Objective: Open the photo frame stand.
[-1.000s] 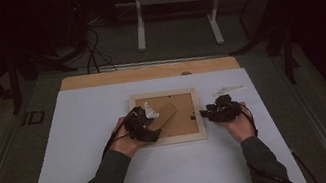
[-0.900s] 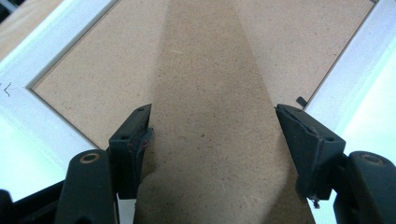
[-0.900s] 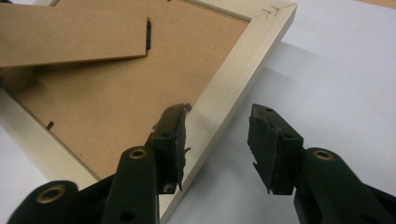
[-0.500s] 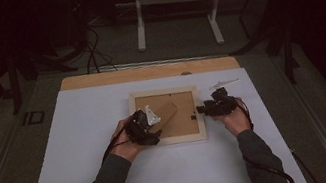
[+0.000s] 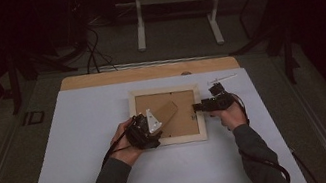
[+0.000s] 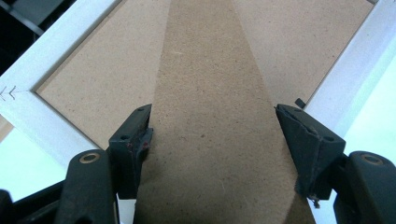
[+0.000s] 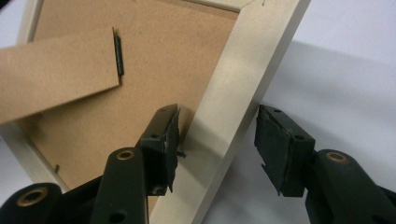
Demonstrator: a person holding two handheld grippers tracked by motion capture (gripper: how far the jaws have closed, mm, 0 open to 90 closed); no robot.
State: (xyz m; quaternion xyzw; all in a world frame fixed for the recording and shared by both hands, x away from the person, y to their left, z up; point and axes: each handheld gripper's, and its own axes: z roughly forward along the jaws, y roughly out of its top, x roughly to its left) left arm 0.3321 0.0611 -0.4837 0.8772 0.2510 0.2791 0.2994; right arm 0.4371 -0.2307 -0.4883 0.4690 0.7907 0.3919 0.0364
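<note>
Frame face-down at mid-tabletop [image 5: 82, 136]; stand strut in your left hand-held gripper [image 5: 141, 132], right rail between the jaws of your right hand-held gripper [image 5: 200, 107].

Left: jaws clenched on the near end of the brown stand strut [image 6: 210, 121], its long axis running away from you toward the far right corner. Right: jaws have just been opening and straddle the pale wooden picture frame [image 7: 233, 107] rail, pads off it, released. Backing board [image 5: 181, 118] brown fibreboard, small metal tabs at the edges.

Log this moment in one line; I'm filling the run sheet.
left tongs: shut on stand flap | right tongs: opening, astride frame rail | frame face-down
</note>
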